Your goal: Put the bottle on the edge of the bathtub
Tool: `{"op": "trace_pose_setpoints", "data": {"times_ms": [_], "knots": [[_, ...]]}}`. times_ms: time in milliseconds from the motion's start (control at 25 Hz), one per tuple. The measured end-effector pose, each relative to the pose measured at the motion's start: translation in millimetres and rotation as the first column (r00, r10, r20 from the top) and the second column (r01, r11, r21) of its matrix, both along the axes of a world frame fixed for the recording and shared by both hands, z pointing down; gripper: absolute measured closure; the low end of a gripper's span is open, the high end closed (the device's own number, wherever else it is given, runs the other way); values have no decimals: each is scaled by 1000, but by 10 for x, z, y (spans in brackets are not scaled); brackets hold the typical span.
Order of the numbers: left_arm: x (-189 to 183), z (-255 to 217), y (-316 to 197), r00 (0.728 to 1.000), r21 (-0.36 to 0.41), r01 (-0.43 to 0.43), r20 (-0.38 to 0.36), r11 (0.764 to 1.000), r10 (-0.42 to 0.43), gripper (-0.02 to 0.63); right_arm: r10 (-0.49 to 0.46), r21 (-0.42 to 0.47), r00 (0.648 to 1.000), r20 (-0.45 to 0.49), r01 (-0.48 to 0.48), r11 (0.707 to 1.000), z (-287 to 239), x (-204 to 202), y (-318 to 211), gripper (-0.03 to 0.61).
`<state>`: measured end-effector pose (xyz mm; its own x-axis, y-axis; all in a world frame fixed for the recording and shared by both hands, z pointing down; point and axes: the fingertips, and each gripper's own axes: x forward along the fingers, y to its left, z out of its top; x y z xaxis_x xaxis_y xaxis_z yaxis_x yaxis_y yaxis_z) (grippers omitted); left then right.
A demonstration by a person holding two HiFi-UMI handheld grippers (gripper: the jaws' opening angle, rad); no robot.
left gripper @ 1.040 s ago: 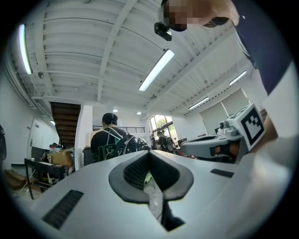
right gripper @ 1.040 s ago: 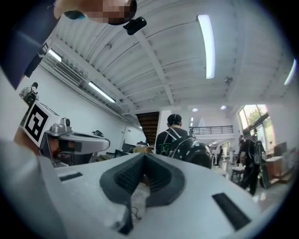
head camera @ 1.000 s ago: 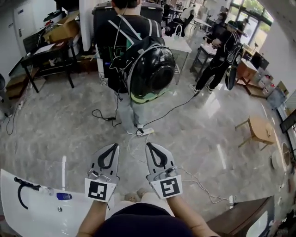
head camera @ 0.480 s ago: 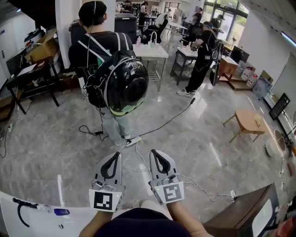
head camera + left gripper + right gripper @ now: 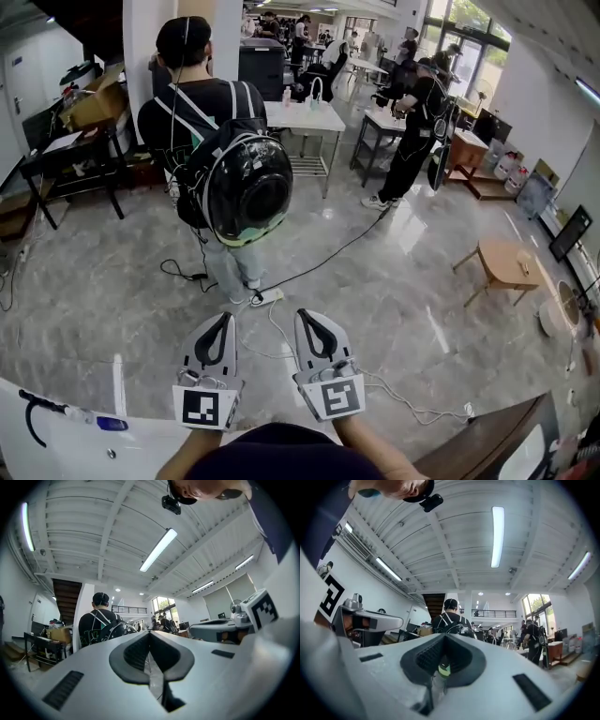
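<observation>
Both grippers, left (image 5: 228,321) and right (image 5: 303,317), sit slightly higher than before; jaws fully closed, nothing held. Bottle (image 5: 98,420) lies on bathtub (image 5: 56,457) rim, left of left gripper, apart.

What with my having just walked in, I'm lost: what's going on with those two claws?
A person holds a claw in each hand, side by side above the floor. The left claw and right claw are both shut and empty. The white bathtub shows at lower left. What looks like a small blue-capped bottle lies on it, and neither claw is near it. Ahead, another person with a dome backpack stands facing away.
</observation>
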<state>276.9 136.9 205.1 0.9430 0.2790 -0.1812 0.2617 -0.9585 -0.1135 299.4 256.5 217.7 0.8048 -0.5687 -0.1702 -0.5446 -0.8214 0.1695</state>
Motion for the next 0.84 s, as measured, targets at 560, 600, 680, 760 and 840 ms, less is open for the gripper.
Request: {"op": "trace_pose_setpoints", "data": {"times_ms": [560,600,680,760,840], "knots": [[-170,326,645,999,18,38,-15,999,-38,612,-52,34,999,-5,52,998,215,-4,608,581],[-205,400,601,999,18,39,-13,999,-39,612,-57,35,998,-5,57,998,272,-26,550,581],[-261,510,364,999,10,43,-4,999,-43,612,-71,28,997,-8,71,997,352,-70,290,581],[-239,509,128,999,-1,46,0,999,-46,612,-83,21,996,-11,84,996,341,-48,37,581],[-171,451,-38,999,-10,48,-2,999,-48,611,-93,18,996,-8,93,995,291,19,-141,581]]}}
